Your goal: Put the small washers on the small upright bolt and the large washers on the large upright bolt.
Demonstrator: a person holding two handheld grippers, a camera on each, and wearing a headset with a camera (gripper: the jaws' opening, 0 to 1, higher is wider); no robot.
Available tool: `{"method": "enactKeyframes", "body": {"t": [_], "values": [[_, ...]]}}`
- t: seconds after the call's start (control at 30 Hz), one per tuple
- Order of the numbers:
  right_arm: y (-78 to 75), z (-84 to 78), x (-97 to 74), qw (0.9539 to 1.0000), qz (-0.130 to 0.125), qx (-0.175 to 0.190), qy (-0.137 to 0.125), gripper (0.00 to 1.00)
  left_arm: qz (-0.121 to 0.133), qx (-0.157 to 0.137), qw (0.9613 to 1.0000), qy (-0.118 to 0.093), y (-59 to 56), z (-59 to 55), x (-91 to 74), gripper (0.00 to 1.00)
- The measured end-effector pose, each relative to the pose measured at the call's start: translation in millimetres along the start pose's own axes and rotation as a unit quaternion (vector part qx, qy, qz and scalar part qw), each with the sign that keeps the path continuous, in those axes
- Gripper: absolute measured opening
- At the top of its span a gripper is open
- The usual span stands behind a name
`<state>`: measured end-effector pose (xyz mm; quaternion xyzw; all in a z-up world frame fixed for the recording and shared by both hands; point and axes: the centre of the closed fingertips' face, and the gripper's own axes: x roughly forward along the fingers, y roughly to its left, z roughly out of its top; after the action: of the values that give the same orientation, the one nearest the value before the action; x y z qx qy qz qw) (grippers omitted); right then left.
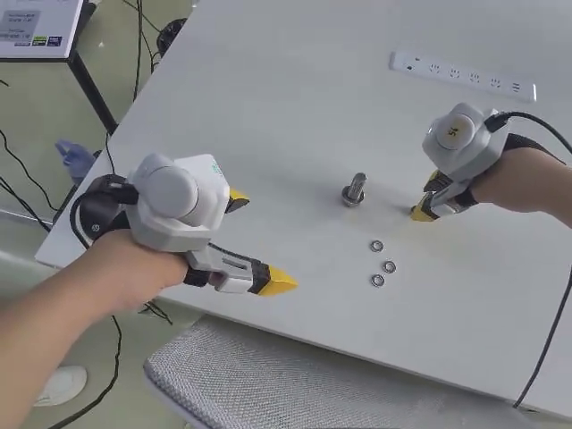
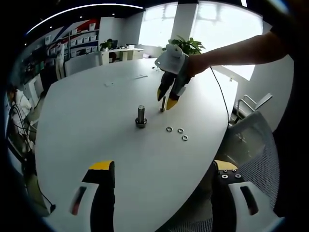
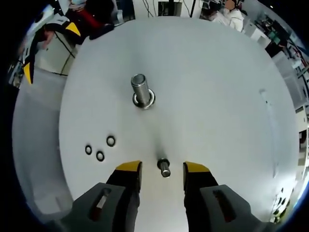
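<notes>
The large upright bolt (image 1: 355, 190) stands mid-table with a large washer ring (image 3: 145, 101) round its base. Three small washers (image 1: 376, 246) (image 1: 389, 266) (image 1: 377, 281) lie loose on the table in front of it. My right gripper (image 1: 424, 210) is open, tips down at the table, one jaw on each side of the small upright bolt (image 3: 164, 167), not touching it. My left gripper (image 1: 259, 241) is open and holds nothing, over the table's near left edge, well apart from the washers. The left gripper view shows the right gripper (image 2: 165, 99) straddling the small bolt (image 2: 163, 104).
The white table (image 1: 268, 107) carries a power strip (image 1: 462, 77) at the far right. A grey mesh chair seat (image 1: 295, 375) sits under the near edge. Cables and a desk leg (image 1: 89, 89) lie off the left side.
</notes>
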<state>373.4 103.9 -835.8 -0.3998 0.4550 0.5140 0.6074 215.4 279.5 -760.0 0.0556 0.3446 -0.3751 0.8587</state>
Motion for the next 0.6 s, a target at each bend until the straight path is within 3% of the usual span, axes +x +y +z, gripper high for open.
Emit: {"method": "enactKeyframes", "body": {"t": [0.17, 0.23, 0.33, 0.4, 0.6], "values": [[-2.7, 2.9, -5.8, 1.0000, 0.001, -0.003, -0.004, 0.36, 0.002, -0.002, 1.0000, -0.003, -3.1, 3.7, -1.4, 0.83], [-2.7, 8.6, -10.5, 0.9997, 0.008, 0.012, -0.018, 0.36, 0.001, 0.003, 1.0000, -0.008, -5.8, 6.4, -1.7, 0.83], [-2.6, 12.2, -20.9, 0.9998, 0.002, 0.005, -0.019, 0.36, 0.002, 0.005, 1.0000, -0.008, -7.5, 7.5, -1.9, 0.85], [-3.4, 11.7, -17.6, 0.9998, 0.003, 0.003, -0.019, 0.36, 0.003, 0.011, 0.9999, -0.006, -8.5, 8.2, -2.4, 0.85], [-0.3, 15.9, -29.7, 0.9998, 0.002, -0.006, -0.018, 0.35, 0.007, 0.021, 0.9998, -0.004, -7.4, 11.4, -5.8, 0.86]]}}
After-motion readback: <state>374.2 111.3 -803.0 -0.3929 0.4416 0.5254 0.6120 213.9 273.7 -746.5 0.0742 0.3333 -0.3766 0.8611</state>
